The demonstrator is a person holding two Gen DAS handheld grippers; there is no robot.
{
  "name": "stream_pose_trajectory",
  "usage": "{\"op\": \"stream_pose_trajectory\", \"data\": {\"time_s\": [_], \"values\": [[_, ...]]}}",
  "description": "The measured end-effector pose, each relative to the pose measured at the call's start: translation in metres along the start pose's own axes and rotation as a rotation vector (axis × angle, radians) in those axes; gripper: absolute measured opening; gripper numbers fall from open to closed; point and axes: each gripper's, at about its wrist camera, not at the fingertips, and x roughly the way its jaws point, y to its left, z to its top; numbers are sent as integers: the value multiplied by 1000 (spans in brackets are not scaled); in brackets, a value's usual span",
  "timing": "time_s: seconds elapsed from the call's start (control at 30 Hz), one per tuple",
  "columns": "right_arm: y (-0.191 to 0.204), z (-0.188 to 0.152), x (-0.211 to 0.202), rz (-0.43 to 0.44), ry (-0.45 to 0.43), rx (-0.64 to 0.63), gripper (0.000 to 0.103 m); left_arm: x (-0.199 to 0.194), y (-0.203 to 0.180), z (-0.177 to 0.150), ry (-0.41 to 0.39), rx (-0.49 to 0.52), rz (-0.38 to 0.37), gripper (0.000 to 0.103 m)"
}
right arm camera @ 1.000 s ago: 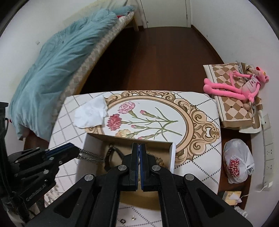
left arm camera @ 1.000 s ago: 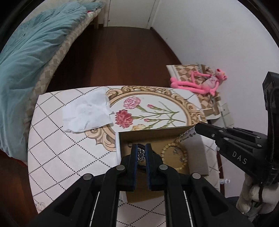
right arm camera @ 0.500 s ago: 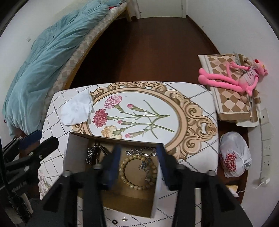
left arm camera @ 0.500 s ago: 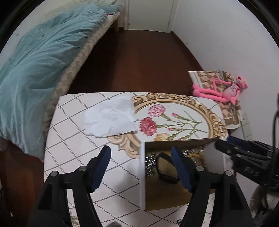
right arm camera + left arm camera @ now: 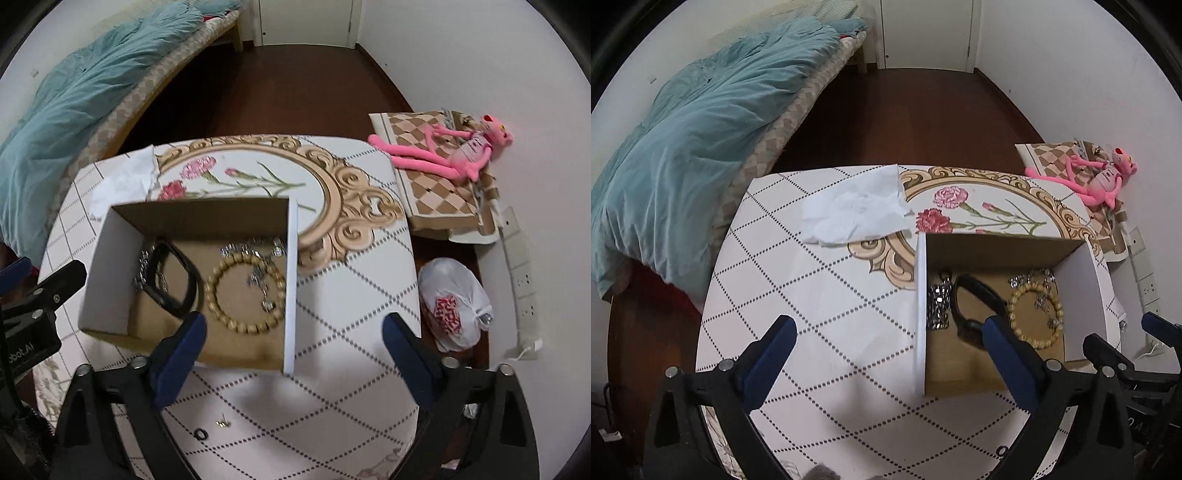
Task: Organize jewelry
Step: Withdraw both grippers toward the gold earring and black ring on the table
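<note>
An open cardboard box (image 5: 997, 243) (image 5: 199, 210) stands on the patterned table. Inside lie a wooden bead bracelet (image 5: 1036, 314) (image 5: 245, 291), a black band (image 5: 975, 299) (image 5: 173, 277), a silver link chain (image 5: 938, 302) and a silver charm necklace (image 5: 258, 254). My left gripper (image 5: 886, 332) is open and empty, above the table at the box's near left corner. My right gripper (image 5: 293, 328) is open and empty, above the box's near right corner. A small black ring (image 5: 201, 434) and a gold earring (image 5: 222, 424) lie on the table in front of the box.
A crumpled white tissue (image 5: 857, 210) lies at the table's far left. A bed with a teal duvet (image 5: 694, 147) is on the left. A pink plush toy (image 5: 454, 151) on a checkered box and a white plastic bag (image 5: 454, 302) sit on the floor at the right.
Both grippers opened from shut and let their jewelry go into the box. Both pulled back and up from the box.
</note>
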Motion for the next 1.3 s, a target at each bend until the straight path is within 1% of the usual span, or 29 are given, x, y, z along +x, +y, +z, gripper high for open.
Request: {"op": "stream_pose_trajectory", "data": {"time_s": [0.2, 0.43, 0.5, 0.67, 0.87, 1.0, 1.1, 1.2, 1.3], "values": [[0, -14, -8, -21, -25, 18, 100, -13, -2, -10, -26, -6, 8, 103], [-3, -21, -29, -28, -70, 37, 100, -42, -4, -16, -74, -18, -2, 103], [-4, -23, -39, -37, -93, 38, 100, -50, -5, -17, -89, -18, -3, 103], [-8, -30, -72, -51, -159, 44, 100, -83, -8, -24, -153, -16, -7, 103], [-12, -41, -114, -52, -235, 56, 100, -117, -7, -33, -197, -32, -25, 103], [-14, -49, -137, -52, -274, 64, 100, -132, -6, -38, -225, -32, -27, 103], [-16, -55, -143, -31, -269, 72, 100, -130, -3, -43, -212, -37, -30, 103], [-14, -64, -129, -6, -223, 78, 100, -113, -2, -54, -163, -39, -1, 103], [-11, -77, -101, 23, -161, 79, 100, -72, 1, -72, -62, -33, 26, 103]]}}
